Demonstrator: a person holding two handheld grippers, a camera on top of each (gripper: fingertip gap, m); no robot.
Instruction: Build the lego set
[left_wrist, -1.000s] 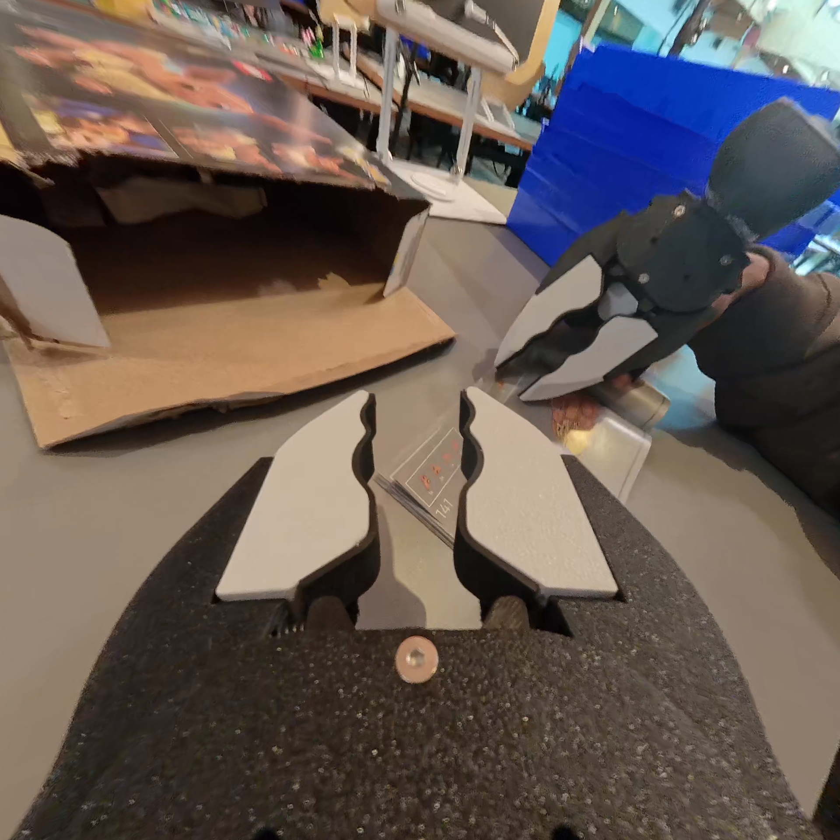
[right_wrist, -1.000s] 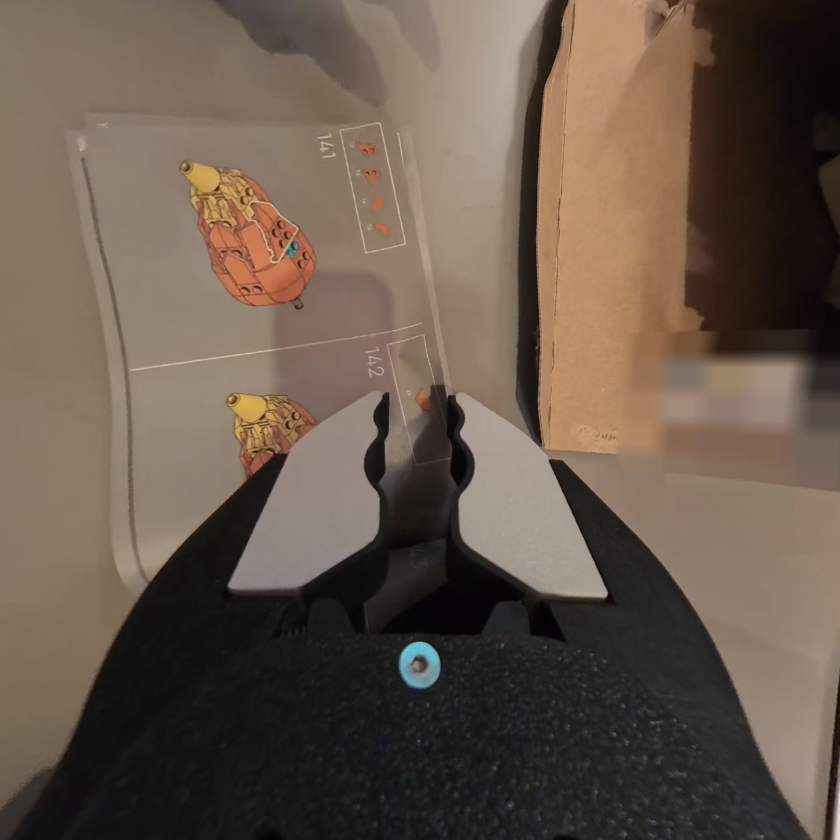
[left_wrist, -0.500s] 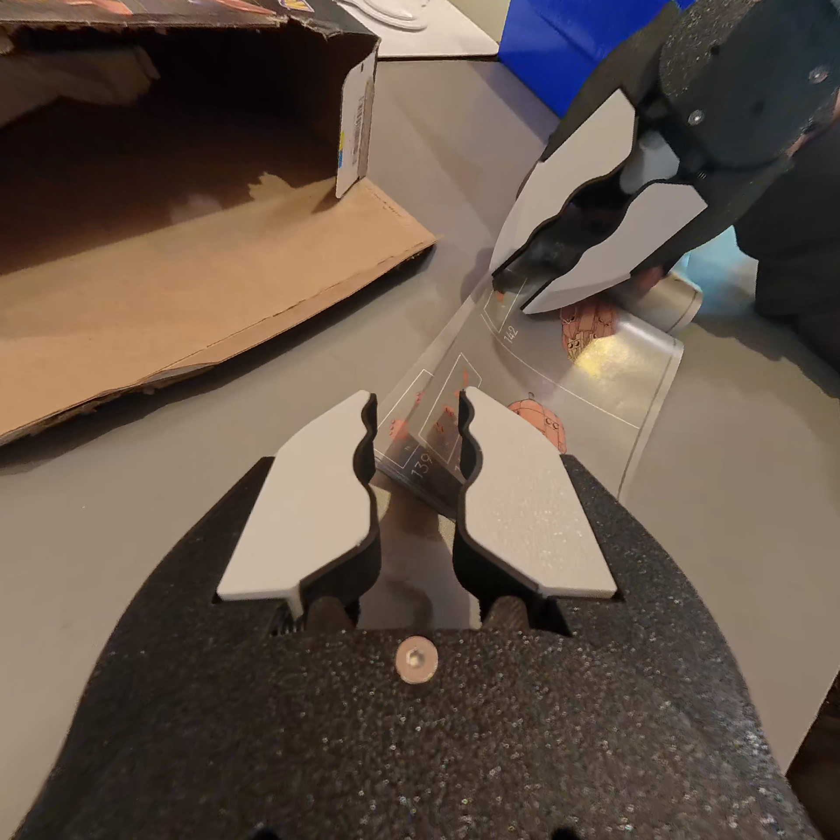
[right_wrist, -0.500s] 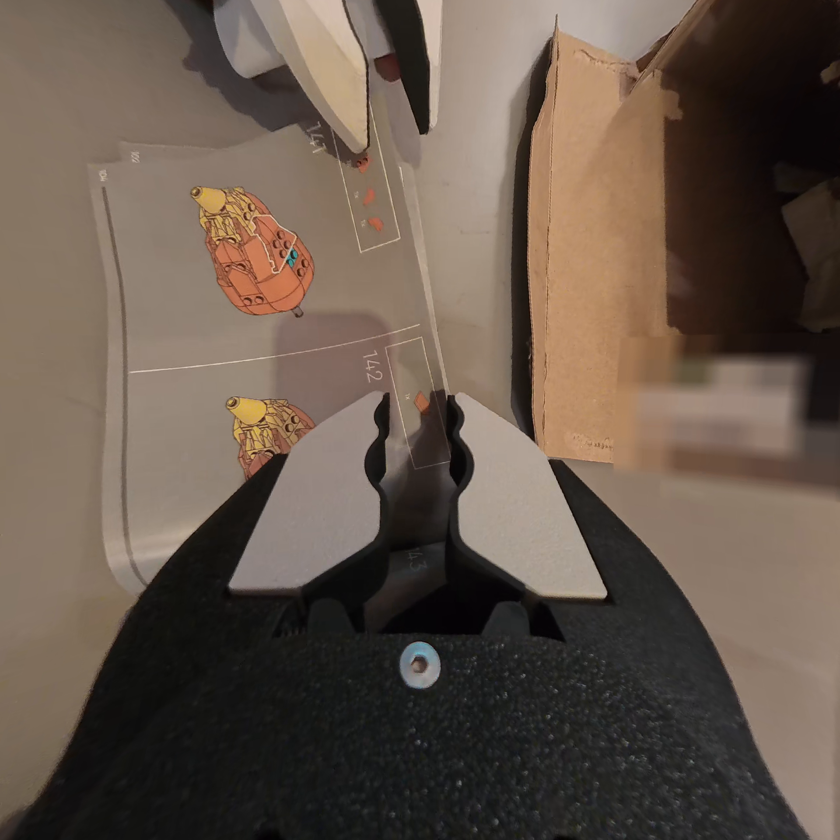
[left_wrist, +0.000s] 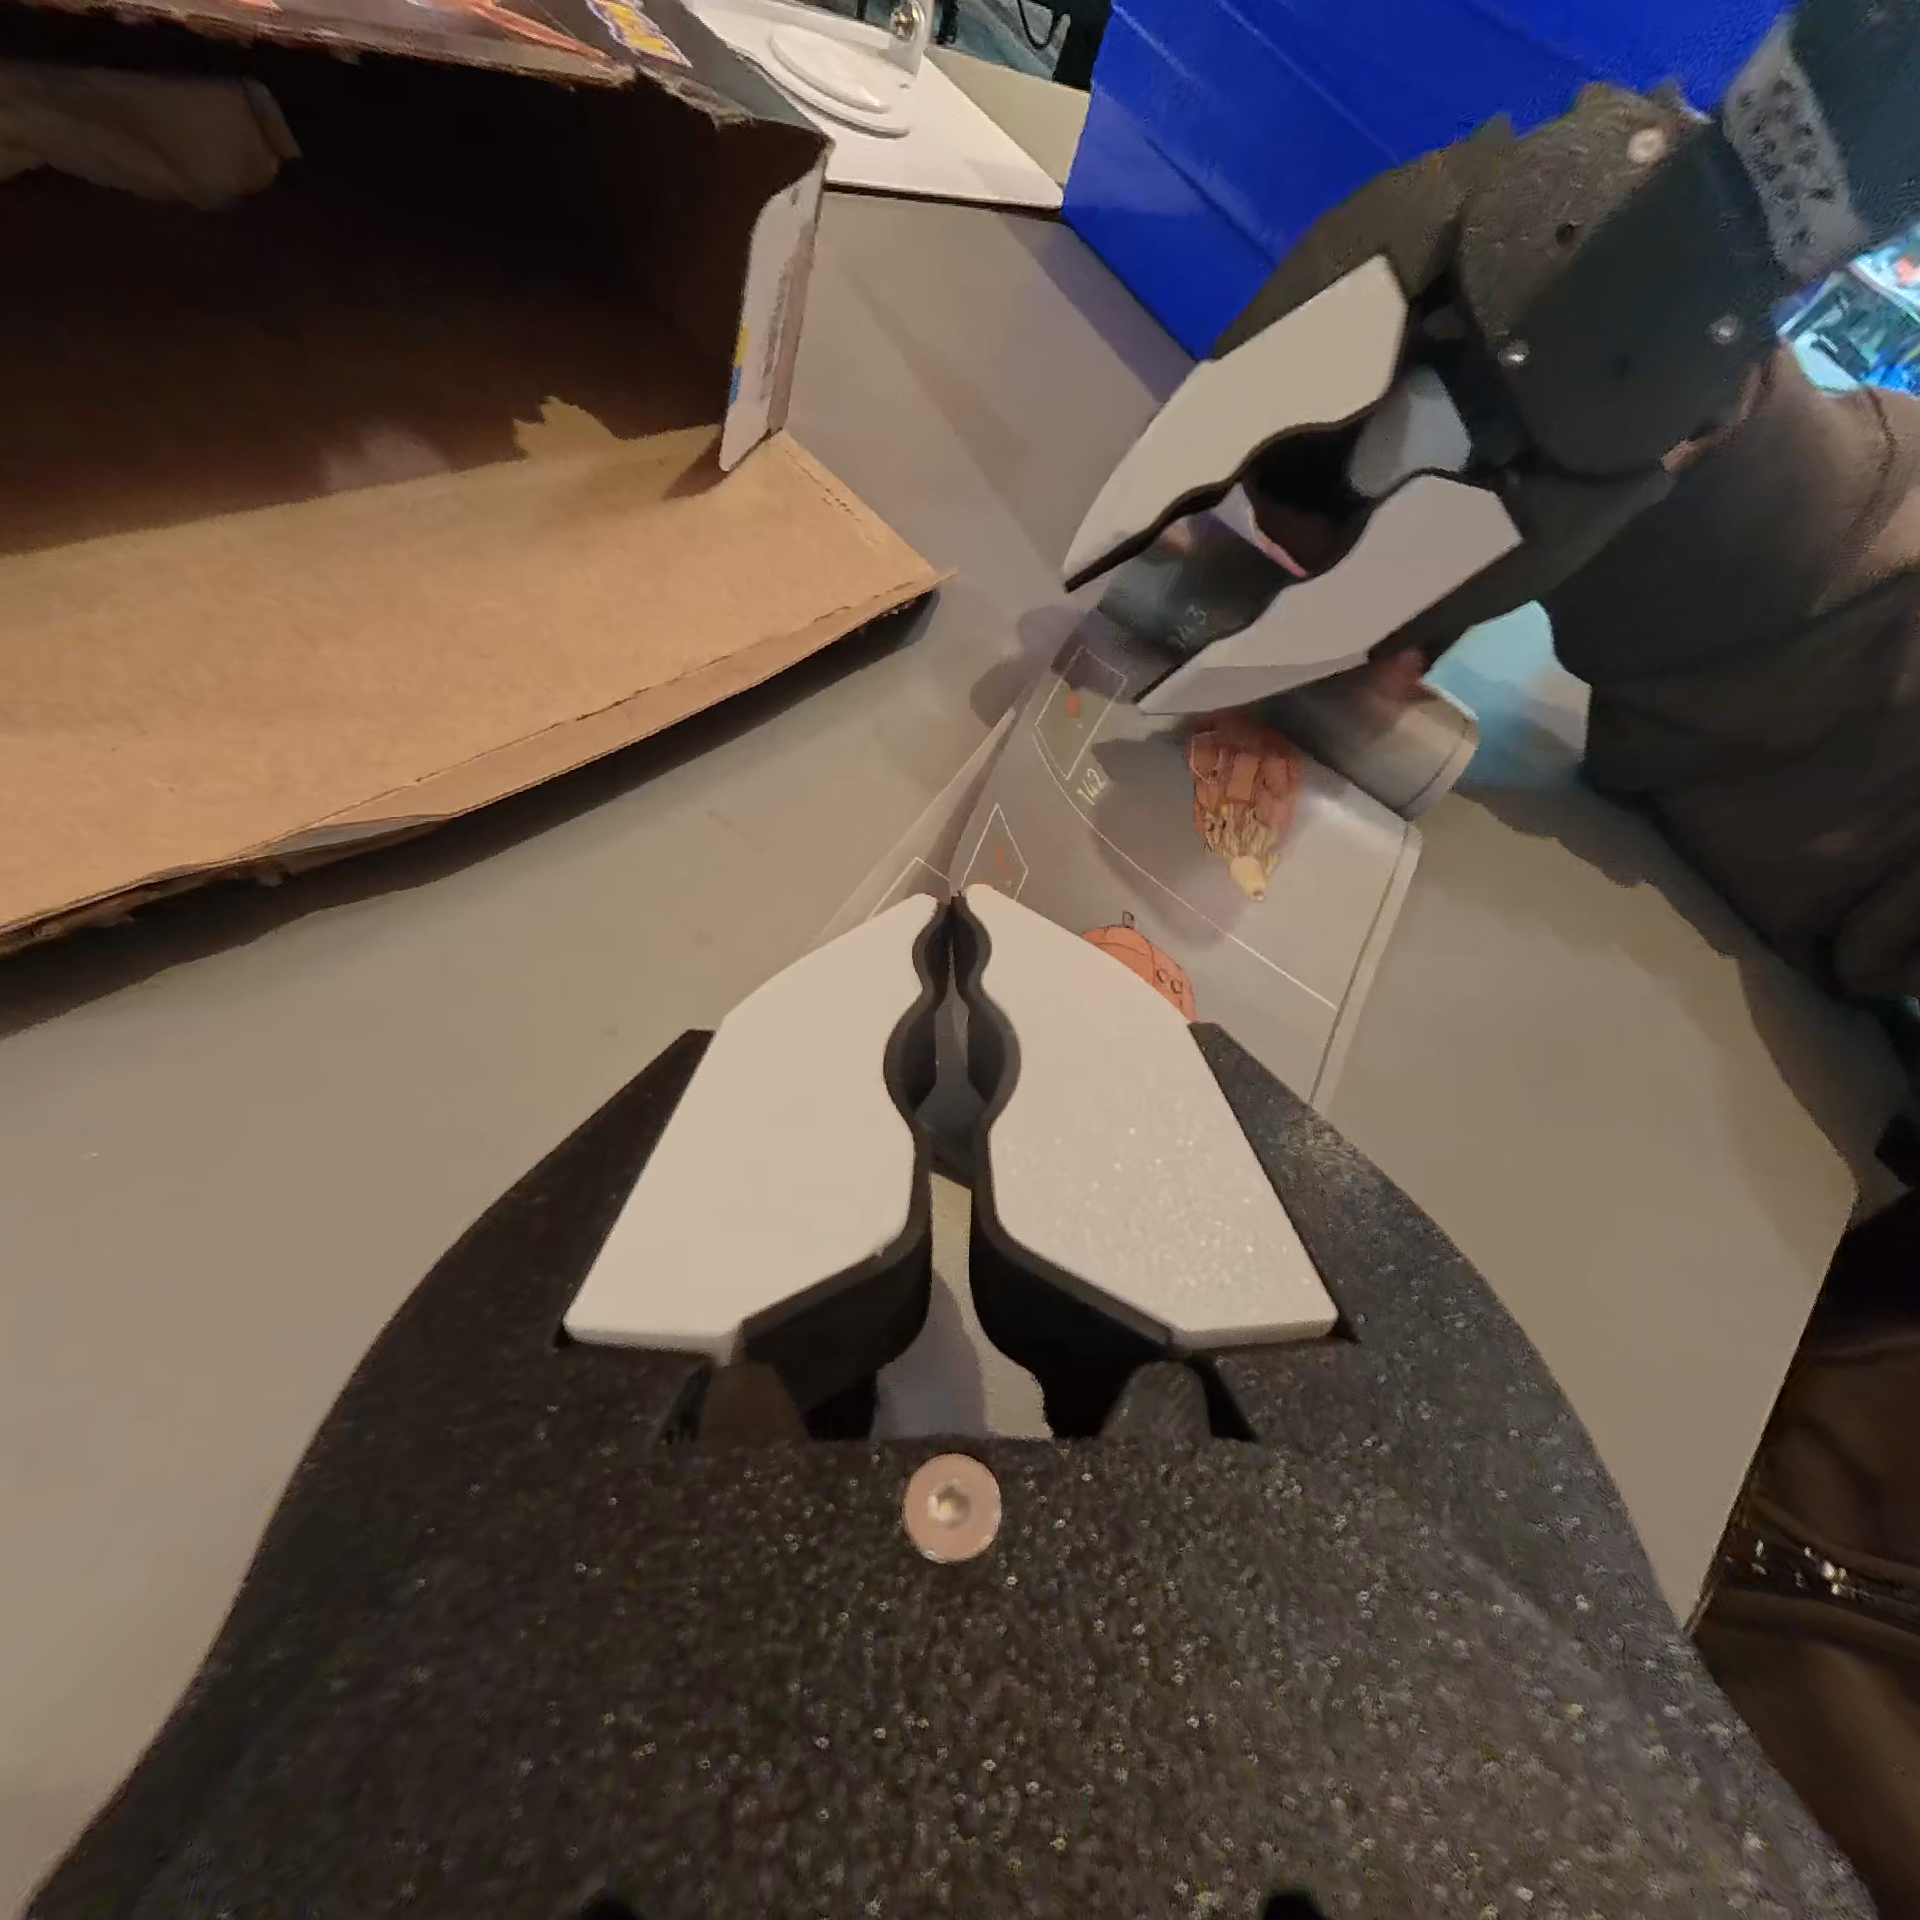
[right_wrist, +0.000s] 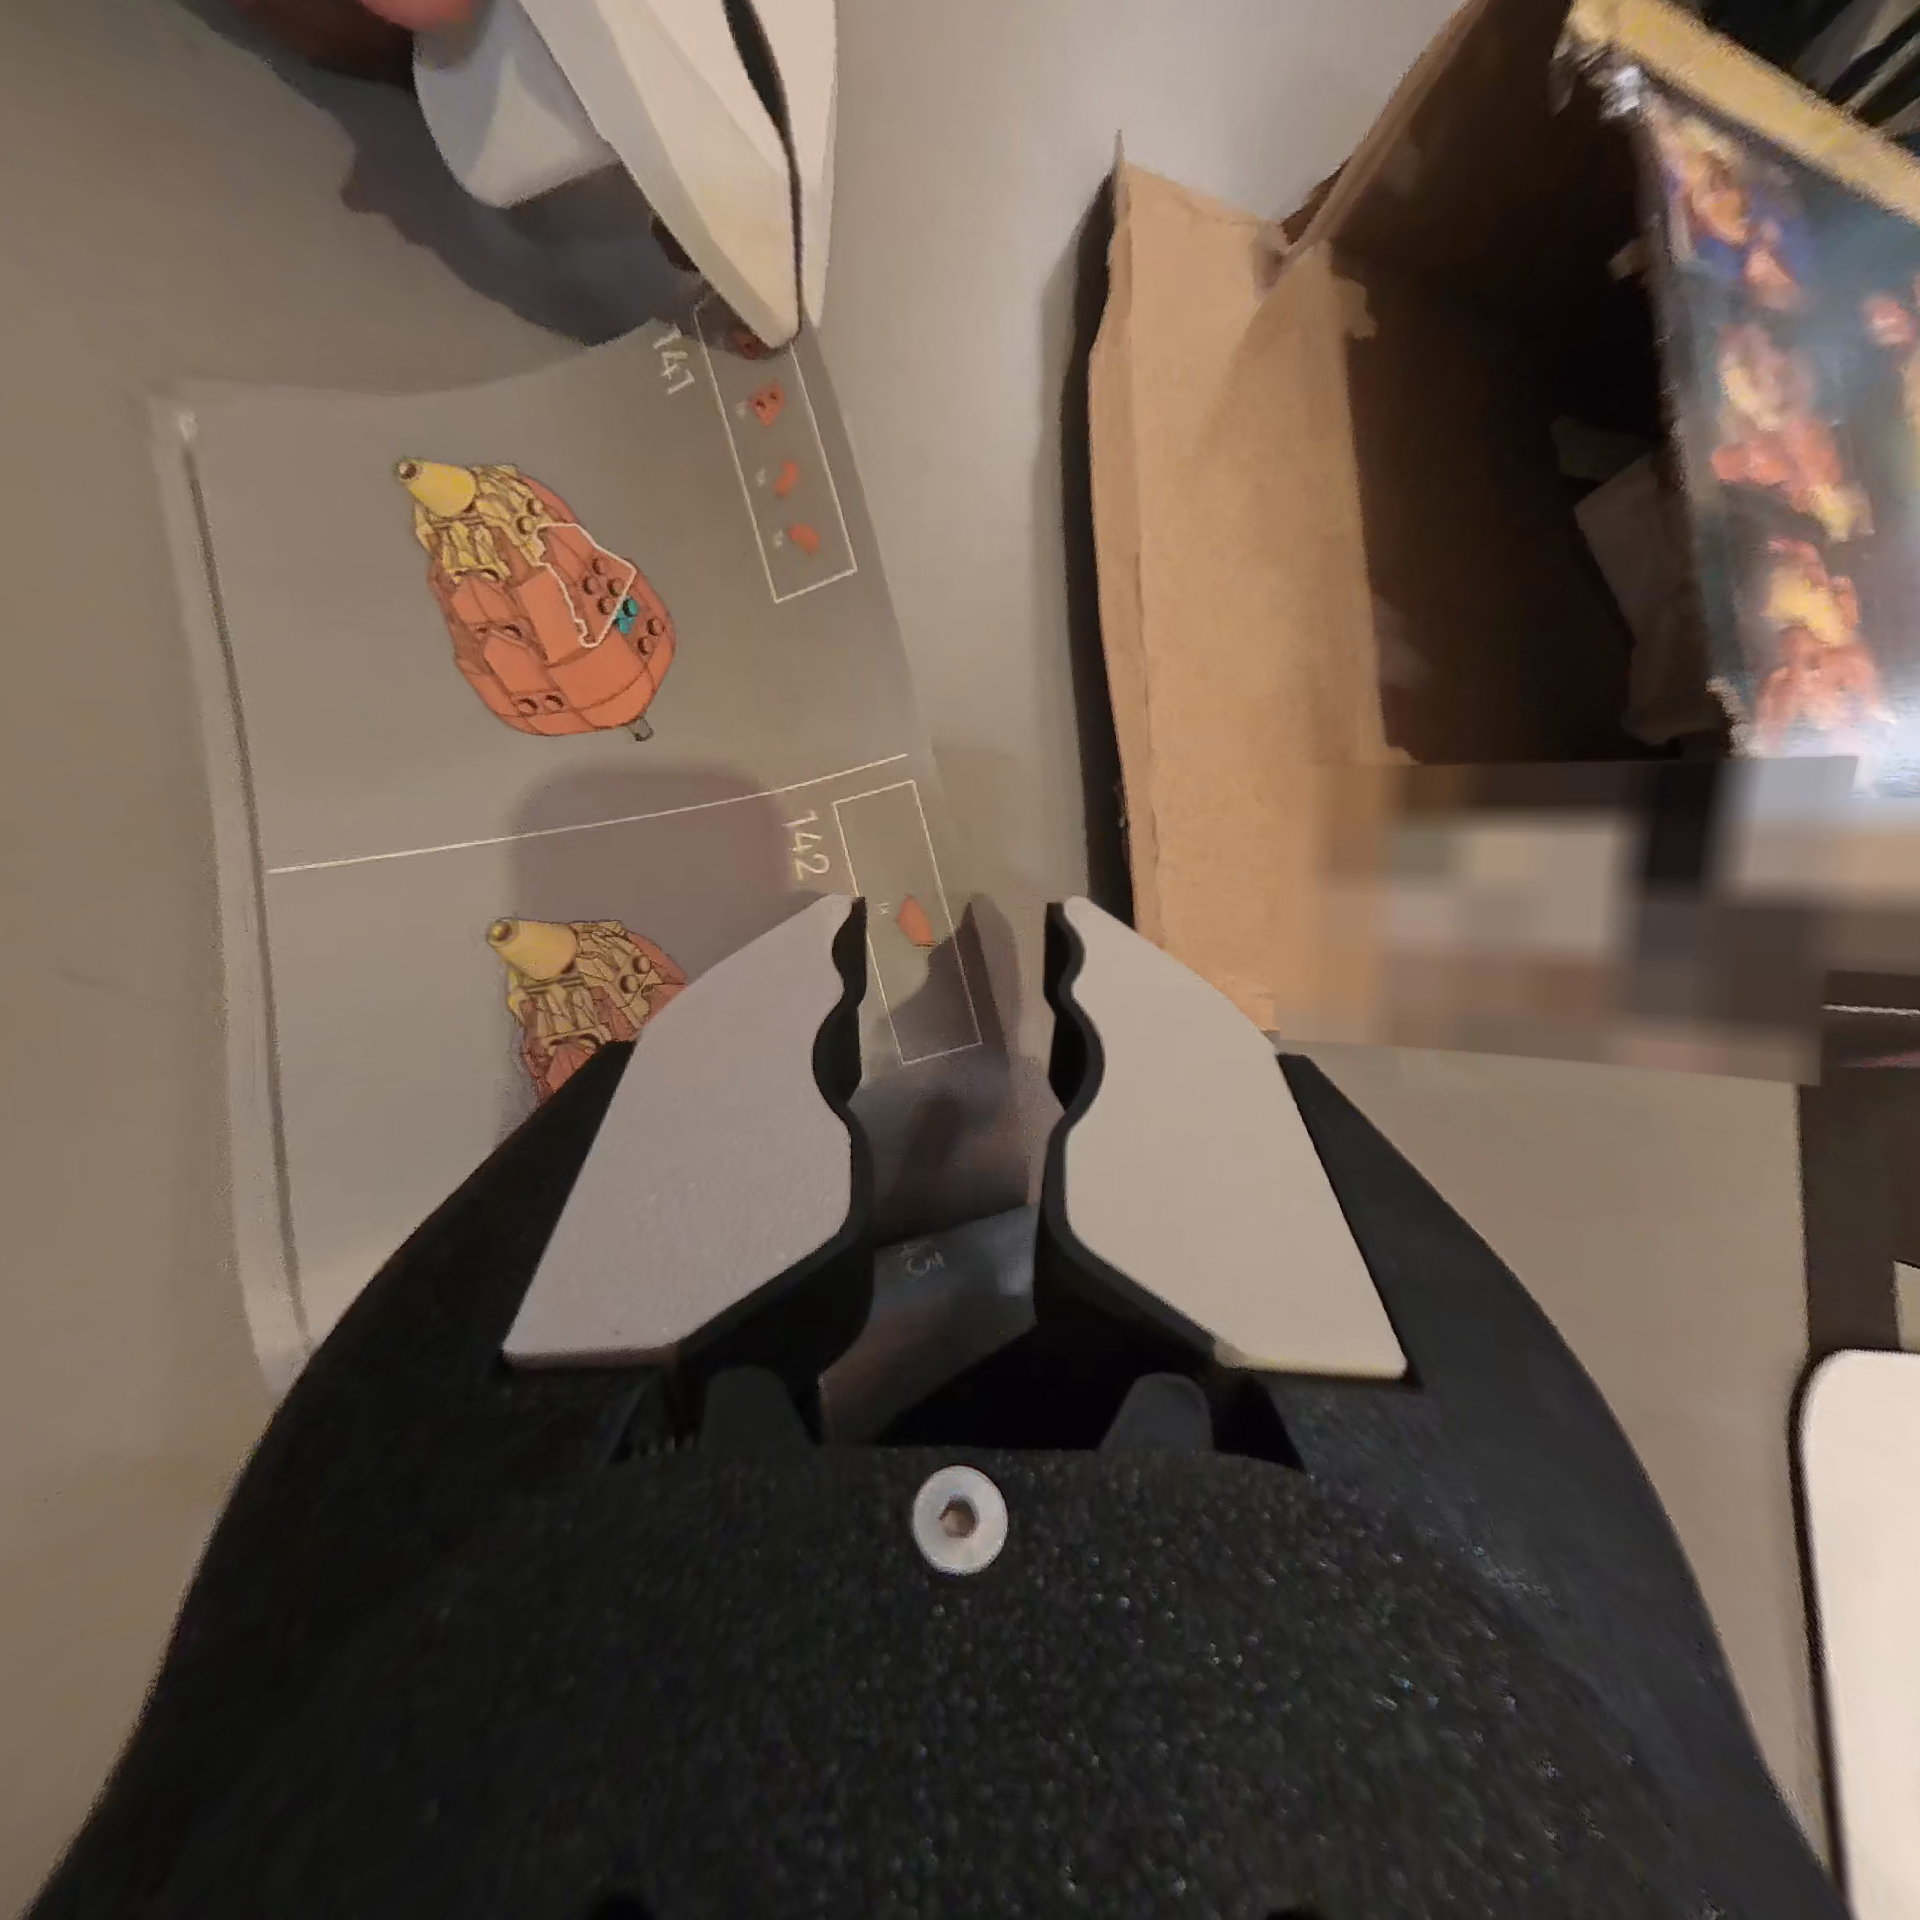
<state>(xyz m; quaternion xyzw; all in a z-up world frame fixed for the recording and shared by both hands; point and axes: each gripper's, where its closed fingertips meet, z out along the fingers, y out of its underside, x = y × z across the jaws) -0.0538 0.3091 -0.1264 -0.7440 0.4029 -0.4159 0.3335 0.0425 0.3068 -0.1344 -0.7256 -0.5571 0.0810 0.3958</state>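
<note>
The open instruction booklet (left_wrist: 1320, 914) lies on the grey table; its pages show orange and yellow model drawings. In the left wrist view, my left gripper (left_wrist: 953, 906) is shut on the near edge of a lifted booklet page. In the right wrist view it (right_wrist: 792, 324) pinches the page's far corner. My right gripper (right_wrist: 956, 914) is open, its jaws on either side of the raised page edge of the booklet (right_wrist: 416, 831) without pinching it. From the left wrist view it (left_wrist: 1107, 649) hovers open over the booklet's far end. No loose bricks show.
A torn-open cardboard box (left_wrist: 416, 623) with a printed lid lies beside the booklet, also in the right wrist view (right_wrist: 1195, 623). A blue panel (left_wrist: 1299, 156) stands behind. A person's dark sleeve (left_wrist: 1766, 675) is on the right. A white object (right_wrist: 1860, 1610) sits at the right edge. My right fingertips sit around 11 cm from my left ones.
My left gripper moved in to the booklet and closed on a page edge. My right gripper's jaws spread a little wider around the page.
</note>
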